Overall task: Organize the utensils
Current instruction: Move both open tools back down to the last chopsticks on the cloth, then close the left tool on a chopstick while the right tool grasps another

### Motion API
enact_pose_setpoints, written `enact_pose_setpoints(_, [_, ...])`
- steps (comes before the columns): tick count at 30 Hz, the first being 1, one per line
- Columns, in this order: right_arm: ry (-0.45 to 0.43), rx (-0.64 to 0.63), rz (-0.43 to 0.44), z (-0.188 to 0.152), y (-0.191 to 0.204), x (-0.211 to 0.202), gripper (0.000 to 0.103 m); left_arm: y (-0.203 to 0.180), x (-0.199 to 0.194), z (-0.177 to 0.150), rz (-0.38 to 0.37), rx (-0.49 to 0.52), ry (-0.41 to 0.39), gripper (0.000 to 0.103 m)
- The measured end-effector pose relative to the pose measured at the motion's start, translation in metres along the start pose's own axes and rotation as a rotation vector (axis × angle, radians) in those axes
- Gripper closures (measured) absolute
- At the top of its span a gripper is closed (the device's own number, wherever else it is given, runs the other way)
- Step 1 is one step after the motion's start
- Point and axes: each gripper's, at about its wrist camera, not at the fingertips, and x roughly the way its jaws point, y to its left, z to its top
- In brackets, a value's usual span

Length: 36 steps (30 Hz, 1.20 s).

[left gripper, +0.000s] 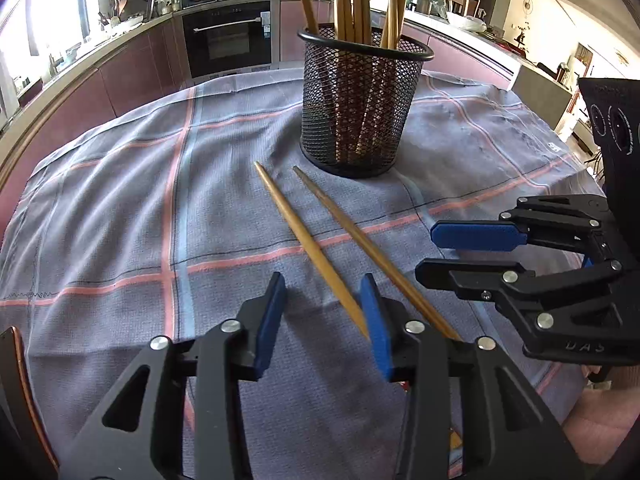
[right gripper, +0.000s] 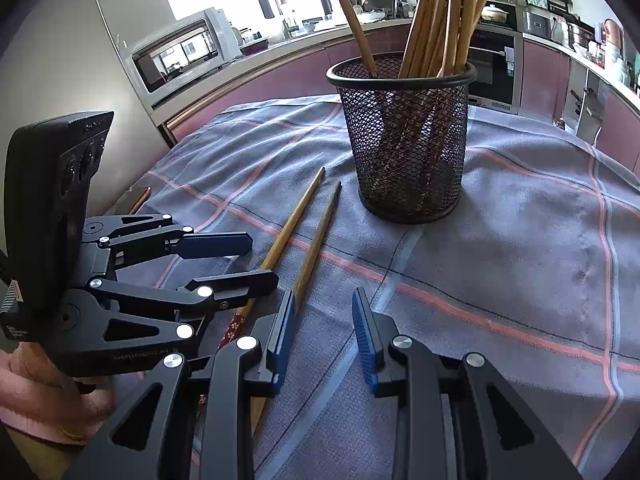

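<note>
Two wooden chopsticks (left gripper: pixel 308 240) (right gripper: pixel 312 236) lie side by side on the checked tablecloth (left gripper: pixel 120 208), tips towards a black mesh cup (left gripper: pixel 360 104) (right gripper: pixel 408 140) that holds several more chopsticks. My left gripper (left gripper: pixel 324 300) is open and empty, low over the near ends of the two chopsticks; it also shows at the left of the right wrist view (right gripper: pixel 248 260). My right gripper (right gripper: pixel 324 316) is open and empty just right of the chopsticks; it shows at the right of the left wrist view (left gripper: pixel 432 252).
The cloth covers a table (right gripper: pixel 520 240) in a kitchen. An oven (left gripper: pixel 228 40) and counters with dishes stand behind it. A microwave (right gripper: pixel 180 56) sits at the far left. A dark flat object (left gripper: pixel 16 380) lies at the table's left edge.
</note>
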Motion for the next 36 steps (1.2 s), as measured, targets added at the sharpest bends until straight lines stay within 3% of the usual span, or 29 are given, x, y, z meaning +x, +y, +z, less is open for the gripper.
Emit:
enact_pose_setpoints(6, [0.006,-0.027,0.007,0.007,0.008,0.007,0.075,0.015,-0.007,-0.006,-0.071,-0.053,0.018,0.085])
enact_pose_setpoints(9, [0.016,-0.043,0.001,0.010,0.012,0.015,0.075,0.016,-0.010,-0.008,-0.073,-0.056,0.021,0.085])
enact_pose_setpoints(12, [0.023,-0.057,-0.015,0.013,0.015,0.021,0.075,0.018,-0.013,-0.006,-0.042,-0.056,-0.001,0.072])
enact_pose_setpoints(16, [0.023,-0.075,-0.038,0.016,0.017,0.025,0.075,0.020,-0.007,0.004,-0.013,-0.052,0.000,0.071])
enact_pose_setpoints(21, [0.026,-0.101,-0.084,0.020,0.020,0.029,0.086,0.019,0.008,0.015,0.016,-0.035,0.009,0.071])
enact_pose_setpoints(24, [0.028,-0.094,-0.078,0.021,0.017,0.029,0.091,0.017,0.010,0.019,0.036,-0.035,0.011,0.073])
enact_pose_setpoints(28, [0.031,-0.076,-0.066,0.021,0.013,0.027,0.095,0.019,0.009,0.019,0.039,-0.061,0.009,0.089])
enact_pose_setpoints(36, [0.050,-0.120,-0.116,0.023,0.018,0.030,0.092,0.027,0.013,0.021,0.030,-0.106,0.019,0.088])
